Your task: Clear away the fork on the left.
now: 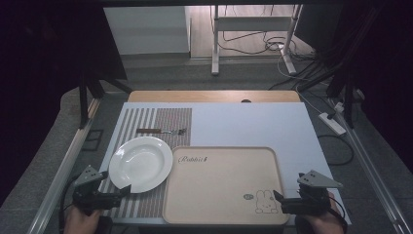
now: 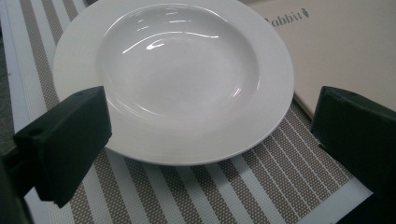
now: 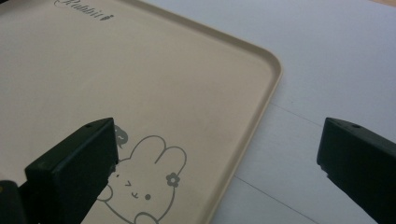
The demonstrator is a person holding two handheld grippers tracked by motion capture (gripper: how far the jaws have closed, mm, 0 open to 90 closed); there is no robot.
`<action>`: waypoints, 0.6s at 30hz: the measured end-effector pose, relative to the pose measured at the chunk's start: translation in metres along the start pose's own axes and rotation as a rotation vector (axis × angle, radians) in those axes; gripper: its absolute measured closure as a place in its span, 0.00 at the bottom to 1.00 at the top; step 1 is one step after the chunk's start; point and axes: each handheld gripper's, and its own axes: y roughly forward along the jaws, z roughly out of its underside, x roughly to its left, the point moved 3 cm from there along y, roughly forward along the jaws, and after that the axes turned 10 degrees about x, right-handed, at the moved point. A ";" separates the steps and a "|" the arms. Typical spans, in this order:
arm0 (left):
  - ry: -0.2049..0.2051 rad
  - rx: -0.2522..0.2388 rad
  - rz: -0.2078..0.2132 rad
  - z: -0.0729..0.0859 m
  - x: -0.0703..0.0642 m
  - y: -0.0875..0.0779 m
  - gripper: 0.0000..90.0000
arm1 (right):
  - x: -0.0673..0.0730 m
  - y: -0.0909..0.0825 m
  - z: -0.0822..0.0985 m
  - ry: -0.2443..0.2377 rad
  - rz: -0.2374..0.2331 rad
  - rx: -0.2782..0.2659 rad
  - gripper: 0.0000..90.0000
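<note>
Nearest my body, two tools at the table's front edge. My left gripper (image 1: 119,194): jaws spread wide, holding nothing, aimed at the near rim of the white plate (image 2: 173,79), which lies between them in the left gripper view but untouched. My right gripper (image 1: 278,199): jaws likewise released and empty, straddling the near right corner of the beige tray (image 3: 140,93), over its printed rabbit (image 3: 144,186).

Step, as I judge it: approach, no grasp yet made. Next move likely calls for closing on the plate's rim and steadying the tray.

Beyond: plate rests on a striped placemat (image 1: 165,122), just beside the tray; a fork (image 1: 160,131) lies farther back on the mat. White table board (image 1: 243,124). Past it, grey floor, cables (image 1: 272,46), a metal stand.
</note>
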 end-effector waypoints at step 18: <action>0.029 0.029 0.077 -0.024 0.011 0.026 0.00 | 0.001 0.003 0.000 -0.017 -0.006 0.024 0.00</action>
